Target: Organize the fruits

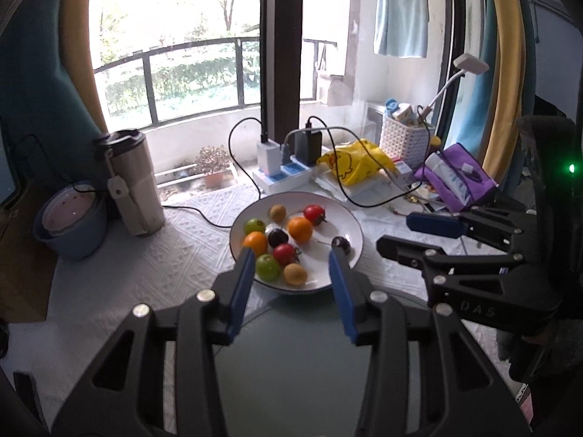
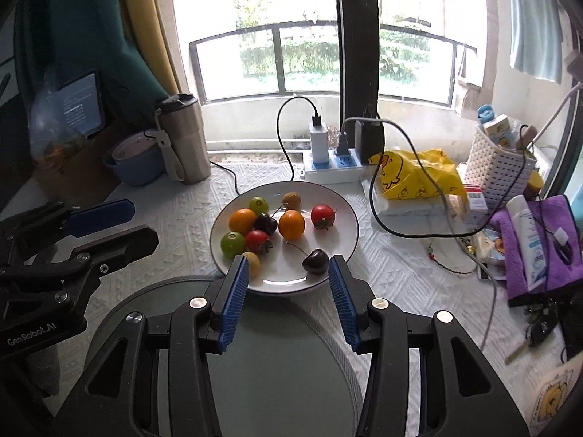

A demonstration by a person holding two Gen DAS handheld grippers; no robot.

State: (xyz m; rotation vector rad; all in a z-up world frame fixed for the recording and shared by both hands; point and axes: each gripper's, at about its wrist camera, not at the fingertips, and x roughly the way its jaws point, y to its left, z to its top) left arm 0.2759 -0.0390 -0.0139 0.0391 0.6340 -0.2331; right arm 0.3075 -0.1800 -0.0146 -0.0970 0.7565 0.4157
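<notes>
A white plate [image 1: 349, 225] [image 2: 342, 215] holds several small fruits: oranges [image 1: 300, 229] [image 2: 291, 224], red tomatoes [image 1: 314, 214] [image 2: 323, 215], green fruits [image 1: 267, 267] [image 2: 232, 244], dark cherries [image 1: 341, 244] [image 2: 315, 261] and yellow-brown fruits [image 1: 295, 274] [image 2: 292, 200]. A dark green plate [image 1: 291, 364] [image 2: 284, 364] lies empty in front of it, under both grippers. My left gripper [image 1: 289, 266] is open and empty at the white plate's near edge. My right gripper [image 2: 288, 273] is open and empty, close to the near cherry.
A steel tumbler [image 1: 135, 185] [image 2: 184, 142] and blue bowl [image 1: 69, 225] [image 2: 135, 164] stand at the left. A power strip with chargers [image 1: 282, 174] [image 2: 333, 167], cables, a yellow bag [image 1: 355, 162] [image 2: 419, 174], a white basket [image 1: 404, 138] [image 2: 499, 167] and a purple cloth [image 1: 459, 178] [image 2: 539, 247] crowd the back and right.
</notes>
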